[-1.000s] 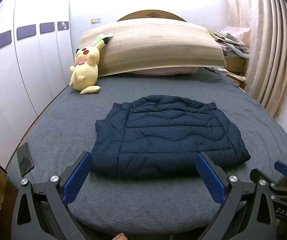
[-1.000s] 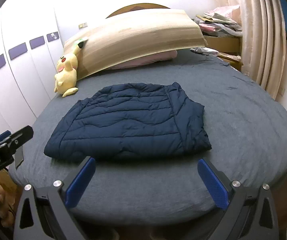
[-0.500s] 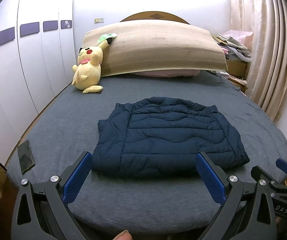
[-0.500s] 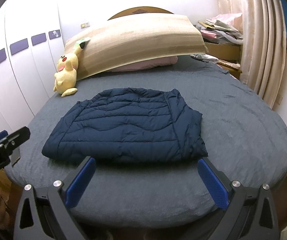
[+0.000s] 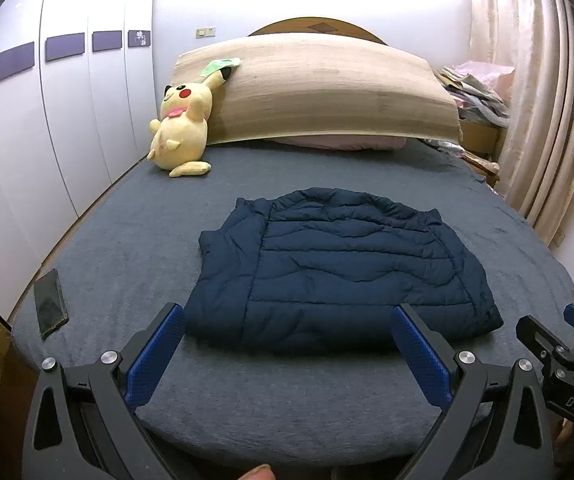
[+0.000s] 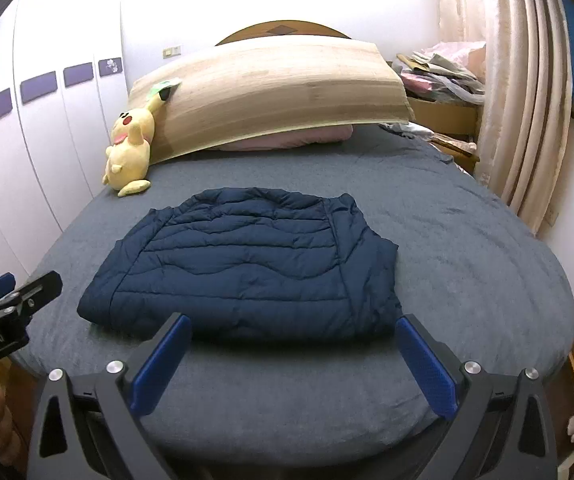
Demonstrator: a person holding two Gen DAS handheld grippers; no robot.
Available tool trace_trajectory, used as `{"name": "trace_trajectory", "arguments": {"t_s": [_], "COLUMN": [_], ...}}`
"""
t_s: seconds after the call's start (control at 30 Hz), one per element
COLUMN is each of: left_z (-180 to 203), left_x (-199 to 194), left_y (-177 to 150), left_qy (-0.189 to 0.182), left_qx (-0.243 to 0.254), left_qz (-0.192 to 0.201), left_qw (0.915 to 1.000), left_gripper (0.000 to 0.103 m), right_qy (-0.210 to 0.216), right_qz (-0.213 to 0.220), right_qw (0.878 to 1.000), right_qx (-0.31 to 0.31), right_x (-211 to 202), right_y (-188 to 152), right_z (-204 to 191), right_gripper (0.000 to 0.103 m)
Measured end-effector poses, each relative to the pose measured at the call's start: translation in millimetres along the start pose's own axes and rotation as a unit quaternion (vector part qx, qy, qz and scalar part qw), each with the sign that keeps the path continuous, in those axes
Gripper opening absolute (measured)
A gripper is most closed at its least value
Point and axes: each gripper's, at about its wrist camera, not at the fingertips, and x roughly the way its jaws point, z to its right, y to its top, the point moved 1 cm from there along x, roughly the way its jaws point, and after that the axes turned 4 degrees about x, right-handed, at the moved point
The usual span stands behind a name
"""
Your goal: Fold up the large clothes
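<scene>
Both grippers, left (image 5: 287,316) & right (image 6: 293,326), wide apart, empty; folded jacket (image 5: 339,268) near hem partly hidden.

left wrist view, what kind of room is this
Most likely a home bedroom: a bed with a grey sheet fills the view, a yellow plush toy sits at its head beside a pink pillow, and cream curtains hang at the right.

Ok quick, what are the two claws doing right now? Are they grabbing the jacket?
Left claw: open, holding nothing.
Right claw: open, holding nothing.
The dark blue quilted puffer jacket lies untouched on the grey bed.
</scene>
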Motion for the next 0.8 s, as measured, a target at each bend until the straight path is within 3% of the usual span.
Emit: {"name": "trace_trajectory", "arguments": {"t_s": [0.8], "left_z": [9], "left_x": [-3], "left_y": [-3], "left_qy": [0.001], "left_qx": [0.017], "left_qz": [0.014], "left_qw": [0.9998], "left_gripper": [0.102], "right_qy": [0.003], "right_qz": [-0.001], "right_qw": [1.0], "right_qx": [-0.001], "right_x": [2], "right_y": [1], "right_z": [-1], "right_gripper": [0.103]}}
